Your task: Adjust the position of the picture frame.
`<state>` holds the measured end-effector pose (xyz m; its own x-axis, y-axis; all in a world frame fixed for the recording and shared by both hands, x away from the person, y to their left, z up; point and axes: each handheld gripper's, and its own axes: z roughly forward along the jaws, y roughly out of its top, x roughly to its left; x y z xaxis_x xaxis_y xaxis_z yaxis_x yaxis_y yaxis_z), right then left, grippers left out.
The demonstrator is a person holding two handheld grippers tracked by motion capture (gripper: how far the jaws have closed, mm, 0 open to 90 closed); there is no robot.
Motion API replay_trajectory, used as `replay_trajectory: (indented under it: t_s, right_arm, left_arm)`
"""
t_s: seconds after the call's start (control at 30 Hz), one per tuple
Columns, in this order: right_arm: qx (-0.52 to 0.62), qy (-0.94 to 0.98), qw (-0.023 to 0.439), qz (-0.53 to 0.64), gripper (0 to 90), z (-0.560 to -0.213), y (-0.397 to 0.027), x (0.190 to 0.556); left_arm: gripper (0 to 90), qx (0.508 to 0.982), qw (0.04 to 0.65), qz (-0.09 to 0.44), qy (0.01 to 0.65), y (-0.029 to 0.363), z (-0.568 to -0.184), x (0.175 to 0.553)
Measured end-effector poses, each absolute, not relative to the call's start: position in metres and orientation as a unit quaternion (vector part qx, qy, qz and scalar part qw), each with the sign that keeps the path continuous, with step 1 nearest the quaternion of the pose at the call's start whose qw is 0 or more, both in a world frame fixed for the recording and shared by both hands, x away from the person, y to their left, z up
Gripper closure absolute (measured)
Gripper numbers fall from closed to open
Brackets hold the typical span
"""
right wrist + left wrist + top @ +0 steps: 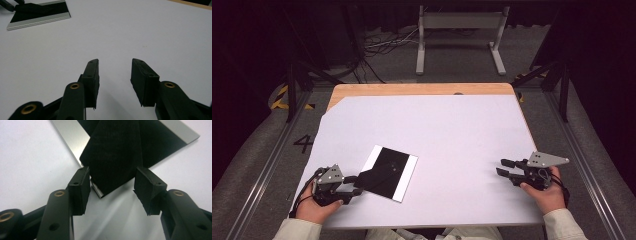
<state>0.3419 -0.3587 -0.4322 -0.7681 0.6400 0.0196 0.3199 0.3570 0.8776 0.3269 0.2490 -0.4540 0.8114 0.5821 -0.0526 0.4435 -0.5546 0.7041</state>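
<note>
A flat black board (pixel 398 162) with pale silver strips (pixel 67 137) along two sides lies on the white table sheet (pixel 437 130) at front left. On it rests a dark black cloth (pixel 374 176), one corner reaching over the board's near corner. My left gripper (pixel 353 185) is at that corner. In the left gripper view the cloth's corner (pixel 115 152) sits between the jaws of my left gripper (pixel 112 170), which stand apart with a gap on the right side. My right gripper (pixel 501 166) rests low at front right, open, nothing between the jaws of my right gripper (pixel 114 61).
The white sheet covers a wooden table whose bare edge (pixel 422 89) shows at the far side. Beyond it a grey metal stand (pixel 459 35) and cables lie on the floor. From the right gripper view, the board (pixel 37 18) lies far off at upper left.
</note>
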Motion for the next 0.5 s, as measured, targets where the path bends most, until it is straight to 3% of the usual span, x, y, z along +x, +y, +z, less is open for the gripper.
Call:
replay_trajectory:
  t_s: [0.13,0.43,0.5]
  right_arm:
    - [0.295,0.808,0.165,0.482,58.4,-0.432,-0.358,0.342]
    - [0.291,0.811,0.164,0.48,58.1,-0.433,-0.356,0.343]
    - [0.291,0.811,0.164,0.48,58.0,-0.433,-0.356,0.343]
  left_arm:
    - [57.9,0.878,0.366,0.091,0.294,0.251,-0.453,0.327]
    - [60.0,0.876,0.375,0.096,0.287,0.245,-0.456,0.328]
    - [64.2,0.878,0.377,0.094,0.281,0.242,-0.456,0.327]
